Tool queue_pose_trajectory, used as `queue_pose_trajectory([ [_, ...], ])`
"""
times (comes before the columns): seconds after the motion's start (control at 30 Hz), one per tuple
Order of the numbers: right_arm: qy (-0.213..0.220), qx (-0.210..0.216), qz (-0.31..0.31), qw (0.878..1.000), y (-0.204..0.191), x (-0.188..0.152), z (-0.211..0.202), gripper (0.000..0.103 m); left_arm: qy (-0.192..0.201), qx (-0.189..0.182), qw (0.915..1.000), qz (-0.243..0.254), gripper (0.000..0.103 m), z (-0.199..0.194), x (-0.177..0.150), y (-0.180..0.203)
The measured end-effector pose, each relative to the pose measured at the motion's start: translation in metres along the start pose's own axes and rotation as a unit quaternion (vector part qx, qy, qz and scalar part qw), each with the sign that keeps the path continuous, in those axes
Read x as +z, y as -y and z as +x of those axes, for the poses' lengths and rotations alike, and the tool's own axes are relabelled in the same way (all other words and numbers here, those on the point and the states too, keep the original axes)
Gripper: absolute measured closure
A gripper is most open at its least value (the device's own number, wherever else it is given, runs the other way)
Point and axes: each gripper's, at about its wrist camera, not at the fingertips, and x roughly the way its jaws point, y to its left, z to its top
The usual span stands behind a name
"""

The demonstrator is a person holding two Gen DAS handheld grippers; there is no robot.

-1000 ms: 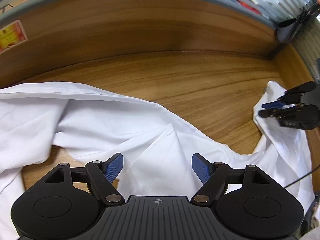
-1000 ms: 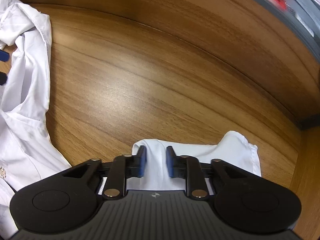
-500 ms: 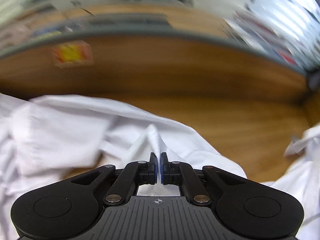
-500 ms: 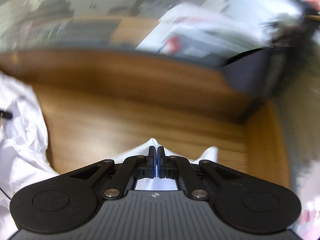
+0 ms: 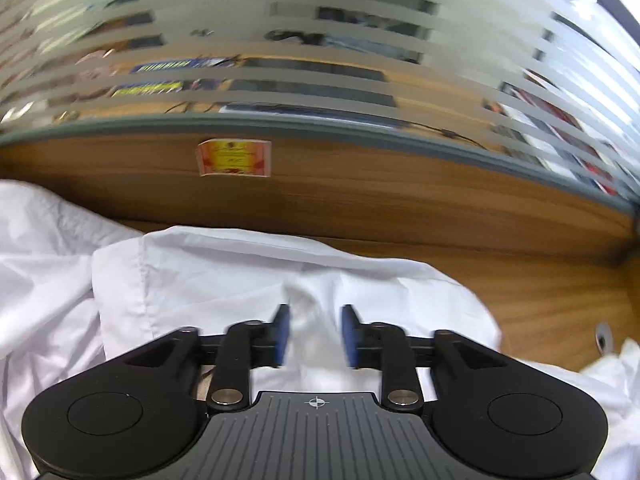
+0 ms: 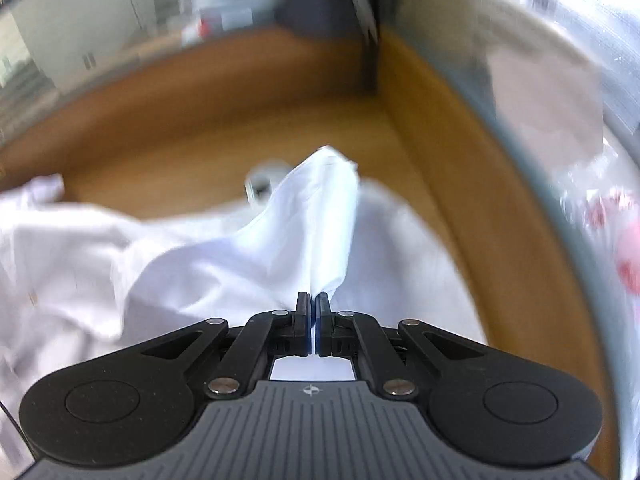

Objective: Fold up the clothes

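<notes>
A white shirt (image 5: 224, 276) lies crumpled on the wooden desk (image 5: 540, 288). My left gripper (image 5: 315, 335) hangs just above it, its jaws opening. A raised ridge of the cloth stands between the blue pads (image 5: 282, 334), which do not press on it. In the right wrist view my right gripper (image 6: 312, 312) is shut on a fold of the shirt (image 6: 308, 232). That fold rises in a peak ahead of the jaws, lifted off the desk (image 6: 192, 160). The rest of the shirt trails away to the left, blurred.
A wooden back panel with an orange sticker (image 5: 234, 158) runs behind the desk, with striped glass above it. A cable grommet (image 5: 604, 338) sits in the desk at the right. The right view shows the desk's far corner (image 6: 376, 92) and a side panel (image 6: 480, 184).
The left gripper closed on a ridge of the shirt, rose, and now its jaws stand partly apart. The right gripper shut on the shirt's edge, rolled and carried it sideways off the desk.
</notes>
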Motion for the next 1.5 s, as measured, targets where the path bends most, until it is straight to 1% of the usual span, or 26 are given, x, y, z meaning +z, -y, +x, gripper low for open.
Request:
queue_pose_trajectory([
  [0.03,-0.011,-0.004,0.001,1.0,0.001,-0.008,0.006,0.097,0.001,-0.002,0.9999,0.013,0.061,-0.004,-0.003,0.002],
  [0.1,-0.025,-0.013,0.002,1.0,0.005,-0.021,0.013,0.092,-0.001,-0.01,0.9994,0.033,0.059,-0.011,-0.008,0.006],
  [0.17,-0.029,-0.024,0.001,0.999,0.007,-0.03,0.011,0.087,-0.011,-0.026,0.9987,0.042,0.056,-0.019,-0.019,0.008],
  [0.23,-0.024,-0.032,0.0,0.999,0.009,-0.032,0.006,0.086,-0.022,-0.039,0.9976,0.054,0.053,-0.027,-0.032,0.01],
  [0.3,-0.01,-0.04,0.0,0.999,0.008,-0.023,-0.001,0.08,-0.033,-0.046,0.996,0.069,0.052,-0.034,-0.048,0.012],
  [0.37,0.005,-0.04,0.002,0.999,0.011,-0.011,-0.007,0.072,-0.046,-0.053,0.9941,0.083,0.05,-0.039,-0.066,0.015],
  [0.4,0.01,-0.038,0.003,0.999,0.013,-0.005,-0.01,0.07,-0.053,-0.057,0.993,0.088,0.049,-0.041,-0.075,0.016],
  [0.47,0.016,-0.033,0.008,0.999,0.015,0.009,-0.011,0.061,-0.068,-0.066,0.9905,0.1,0.046,-0.045,-0.094,0.019],
  [0.63,0.013,-0.017,0.037,0.999,0.016,0.039,0.001,0.057,-0.108,-0.076,0.9835,0.124,0.04,-0.048,-0.138,0.019],
  [0.67,0.009,-0.013,0.046,0.999,0.016,0.042,0.005,0.054,-0.118,-0.079,0.9814,0.129,0.04,-0.047,-0.145,0.019],
  [0.73,0.001,-0.005,0.064,0.998,0.017,0.049,0.015,0.049,-0.131,-0.077,0.9793,0.134,0.039,-0.045,-0.159,0.022],
  [0.8,-0.008,0.0,0.087,0.996,0.018,0.055,0.026,0.049,-0.139,-0.071,0.978,0.138,0.039,-0.042,-0.171,0.026],
  [0.9,-0.015,0.014,0.127,0.992,0.021,0.062,0.043,0.049,-0.129,-0.072,0.9805,0.13,0.039,-0.036,-0.181,0.032],
  [0.93,-0.018,0.017,0.139,0.99,0.022,0.063,0.048,0.049,-0.12,-0.075,0.9824,0.123,0.039,-0.034,-0.184,0.036],
  [1.03,-0.026,0.019,0.162,0.986,0.023,0.066,0.061,0.049,-0.104,-0.075,0.9848,0.117,0.039,-0.028,-0.187,0.052],
  [1.1,-0.028,0.01,0.16,0.987,0.021,0.069,0.066,0.049,-0.093,-0.066,0.9845,0.133,0.04,-0.022,-0.188,0.064],
  [1.17,-0.033,0.004,0.154,0.988,0.018,0.071,0.071,0.05,-0.084,-0.051,0.9818,0.162,0.04,-0.015,-0.191,0.076],
  [1.2,-0.036,-0.001,0.148,0.988,0.016,0.072,0.074,0.05,-0.08,-0.04,0.9794,0.181,0.041,-0.012,-0.192,0.08],
  [1.23,-0.039,-0.006,0.142,0.989,0.014,0.072,0.076,0.058,-0.076,-0.027,0.9768,0.199,0.046,-0.009,-0.193,0.085],
  [1.27,-0.042,-0.012,0.135,0.99,0.012,0.073,0.078,0.071,-0.071,-0.012,0.9737,0.216,0.052,-0.006,-0.194,0.089],
  [1.3,-0.045,-0.015,0.131,0.99,0.012,0.074,0.079,0.08,-0.07,0.002,0.9724,0.223,0.064,-0.003,-0.194,0.09],
  [1.33,-0.047,-0.016,0.129,0.99,0.011,0.075,0.08,0.094,-0.067,0.006,0.9739,0.217,0.082,-0.002,-0.191,0.089],
  [1.37,-0.045,-0.015,0.126,0.991,0.011,0.076,0.078,0.098,-0.065,0.009,0.9755,0.21,0.091,-0.002,-0.188,0.088],
  [1.4,-0.038,-0.013,0.122,0.992,0.01,0.078,0.073,0.098,-0.059,0.01,0.9779,0.2,0.097,-0.004,-0.184,0.085],
  [1.43,-0.027,-0.013,0.115,0.993,0.009,0.08,0.066,0.099,-0.054,0.011,0.9803,0.19,0.099,-0.007,-0.18,0.081],
  [1.5,0.002,-0.013,0.099,0.995,0.006,0.085,0.046,0.099,-0.03,0.019,0.9829,0.181,0.1,-0.018,-0.172,0.076],
])
